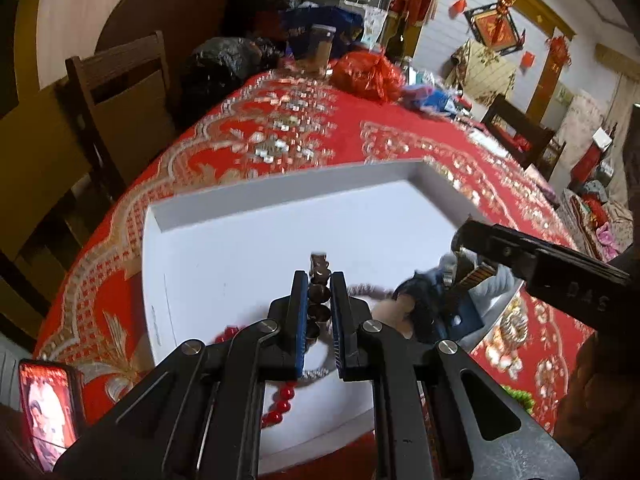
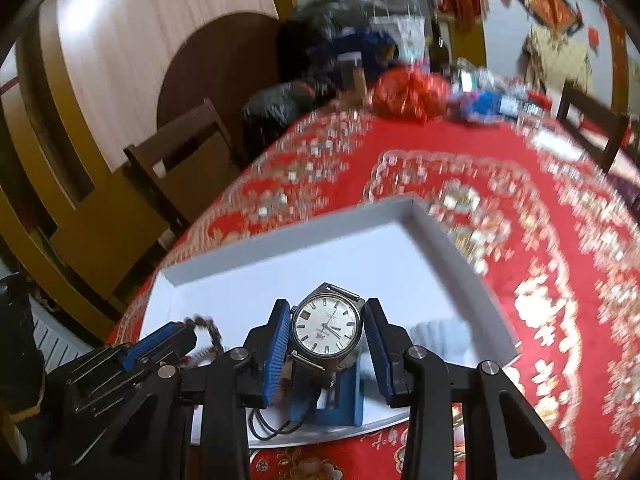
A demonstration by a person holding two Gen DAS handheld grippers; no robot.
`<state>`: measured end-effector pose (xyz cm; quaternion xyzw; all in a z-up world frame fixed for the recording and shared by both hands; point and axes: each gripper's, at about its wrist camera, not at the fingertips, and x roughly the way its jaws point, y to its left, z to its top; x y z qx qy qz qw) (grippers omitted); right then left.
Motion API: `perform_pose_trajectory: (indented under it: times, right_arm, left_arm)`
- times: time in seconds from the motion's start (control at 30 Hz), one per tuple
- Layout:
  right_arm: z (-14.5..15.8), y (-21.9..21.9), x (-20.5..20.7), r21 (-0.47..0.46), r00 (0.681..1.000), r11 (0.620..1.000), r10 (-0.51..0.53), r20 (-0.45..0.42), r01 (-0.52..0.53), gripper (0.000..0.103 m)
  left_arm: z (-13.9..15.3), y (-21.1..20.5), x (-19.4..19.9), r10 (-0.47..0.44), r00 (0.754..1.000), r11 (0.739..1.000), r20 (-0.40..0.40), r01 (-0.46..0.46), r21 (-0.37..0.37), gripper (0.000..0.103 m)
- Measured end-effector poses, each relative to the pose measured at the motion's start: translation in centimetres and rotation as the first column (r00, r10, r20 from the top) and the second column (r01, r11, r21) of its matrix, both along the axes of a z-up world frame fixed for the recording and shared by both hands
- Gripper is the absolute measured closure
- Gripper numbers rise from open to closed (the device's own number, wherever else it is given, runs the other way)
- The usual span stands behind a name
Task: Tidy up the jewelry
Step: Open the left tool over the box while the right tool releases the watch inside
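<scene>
Clamping a string of dark brown beads (image 1: pixel 319 300) between its nearly closed blue pads, the left gripper (image 1: pixel 319 280) hangs over the white tray (image 1: pixel 280 188). The right gripper (image 2: pixel 327 320) holds a silver wristwatch (image 2: pixel 326 322) by the sides of its case, dial toward the camera, above the same tray. Red beads (image 1: pixel 280 400) lie over the tray's near edge, a blue block (image 2: pixel 340 404) stands inside it, and the tray rests on a red patterned tablecloth (image 1: pixel 280 132).

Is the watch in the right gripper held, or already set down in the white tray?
Held. The right gripper has its blue pads against the watch case, above the white tray.
</scene>
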<state>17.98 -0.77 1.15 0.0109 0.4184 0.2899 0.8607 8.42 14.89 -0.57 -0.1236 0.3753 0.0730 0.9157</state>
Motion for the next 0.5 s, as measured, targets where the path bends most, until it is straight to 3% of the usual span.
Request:
perform_pose_trajectory:
  times: [0.07, 0.13, 0.2, 0.27, 0.37, 0.5]
  right_arm:
    - [-1.3, 0.2, 0.2, -0.011, 0.999, 1.000, 0.020, -0.034, -0.021, 0.066]
    - [-2.4, 0.4, 0.2, -0.027, 0.998, 0.999, 0.034, -0.056, -0.035, 0.066]
    - [-2.9, 0.1, 0.1, -0.025, 0.997, 0.999, 0.038, -0.070, -0.040, 0.066]
    - [-2.3, -0.8, -0.1, 0.028, 0.996, 0.999, 0.045, -0.073, -0.043, 0.057]
    - [-0.4, -2.7, -0.4, 0.072, 0.999, 0.997, 0.022, -0.043, -0.019, 0.055]
    - [2.5, -6.4, -1.1, 0.087, 0.999, 0.995, -0.039, 0.005, 0.039, 0.055]
  left_arm:
    - [-0.7, -0.1, 0.0, 0.006, 1.000, 1.000, -0.022, -0.006, 0.005, 0.092]
    - [-1.1, -0.2, 0.1, 0.014, 0.999, 1.000, -0.039, -0.014, 0.011, 0.083]
    - [-1.3, 0.0, -0.2, 0.036, 0.998, 0.999, -0.042, -0.035, 0.013, 0.059]
    - [-1.1, 0.1, -0.5, 0.052, 0.998, 0.999, -0.028, -0.052, 0.013, 0.049]
    - [-0.7, 0.1, -0.8, 0.060, 0.998, 0.998, 0.002, -0.060, 0.008, 0.040]
    - [0.0, -0.6, -1.3, 0.045, 0.998, 0.999, 0.038, -0.045, 0.015, 0.038]
